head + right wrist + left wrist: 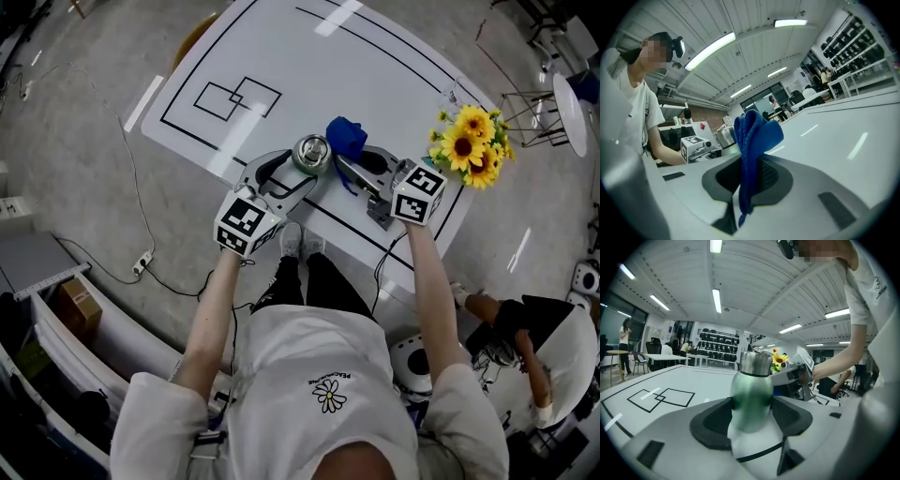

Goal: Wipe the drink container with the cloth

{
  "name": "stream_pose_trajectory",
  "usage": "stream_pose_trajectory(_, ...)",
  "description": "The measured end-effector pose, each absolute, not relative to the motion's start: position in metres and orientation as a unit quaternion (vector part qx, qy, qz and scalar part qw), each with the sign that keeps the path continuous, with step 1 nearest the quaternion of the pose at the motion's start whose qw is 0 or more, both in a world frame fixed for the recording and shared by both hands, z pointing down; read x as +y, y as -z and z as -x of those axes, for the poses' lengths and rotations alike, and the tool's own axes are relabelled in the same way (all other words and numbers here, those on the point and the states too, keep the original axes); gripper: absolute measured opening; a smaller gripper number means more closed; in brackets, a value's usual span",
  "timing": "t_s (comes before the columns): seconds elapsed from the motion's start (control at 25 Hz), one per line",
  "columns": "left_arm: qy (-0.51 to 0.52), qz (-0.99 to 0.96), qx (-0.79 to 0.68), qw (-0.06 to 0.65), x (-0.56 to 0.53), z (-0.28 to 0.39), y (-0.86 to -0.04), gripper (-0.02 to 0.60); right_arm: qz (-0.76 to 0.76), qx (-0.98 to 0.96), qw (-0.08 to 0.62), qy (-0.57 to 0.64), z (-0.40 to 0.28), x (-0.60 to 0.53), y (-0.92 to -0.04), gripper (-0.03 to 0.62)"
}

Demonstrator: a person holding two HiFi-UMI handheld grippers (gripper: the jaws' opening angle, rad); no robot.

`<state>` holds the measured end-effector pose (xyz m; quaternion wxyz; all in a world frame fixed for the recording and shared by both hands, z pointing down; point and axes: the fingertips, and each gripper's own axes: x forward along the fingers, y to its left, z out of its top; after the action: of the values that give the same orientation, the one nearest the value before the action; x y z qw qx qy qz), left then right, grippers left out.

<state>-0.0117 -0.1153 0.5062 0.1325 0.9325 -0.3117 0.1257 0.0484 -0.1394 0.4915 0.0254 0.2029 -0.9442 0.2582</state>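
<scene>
The green bottle was upright at the near edge of the white table, in the centre of the head view. Your left gripper was clamped on its lower body. It looked smooth, rigid and likely slippery, so that low, wide hold seemed sound. Just to its right, your right gripper pinched the soft, limp blue cloth.

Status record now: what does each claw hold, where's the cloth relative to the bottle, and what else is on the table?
left claw: shut on green bottle, upright
right claw: shut on blue cloth
cloth vs bottle: beside it; contact unclear
table: white, black lines
other: sunflowers at table edge
</scene>
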Motion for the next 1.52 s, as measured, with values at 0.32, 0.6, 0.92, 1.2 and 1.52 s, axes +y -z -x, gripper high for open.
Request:
stream_pose_trajectory(0.32, -0.126, -0.932, -0.311, 0.136, -0.115, 0.011, -0.506, 0.264, -0.216, -0.947, 0.053, -0.232, -0.041, -0.1, -0.496, 0.04)
stream_pose_trajectory(0.6, -0.124, -0.932, -0.311, 0.137, -0.115, 0.011, -0.506, 0.261, -0.191, -0.956, 0.078, -0.21, -0.017, -0.076, -0.498, 0.04)
stream_pose_trajectory(0.92, -0.166, -0.959, -0.193, 0.123, -0.104, 0.017, -0.502, 0.344, -0.198, -0.955, 0.092, -0.203, -0.021, -0.076, -0.499, 0.041)
stream_pose_trajectory(1.2, -0.22, -0.964, -0.121, 0.083, -0.125, 0.013, -0.512, 0.374, -0.204, -0.953, 0.094, -0.202, -0.023, -0.079, -0.5, 0.04)
stream_pose_trajectory(1.52, -0.239, -0.966, -0.054, 0.077, -0.12, -0.006, -0.518, 0.374, -0.211, -0.952, 0.114, -0.192, -0.033, -0.092, -0.502, 0.04)
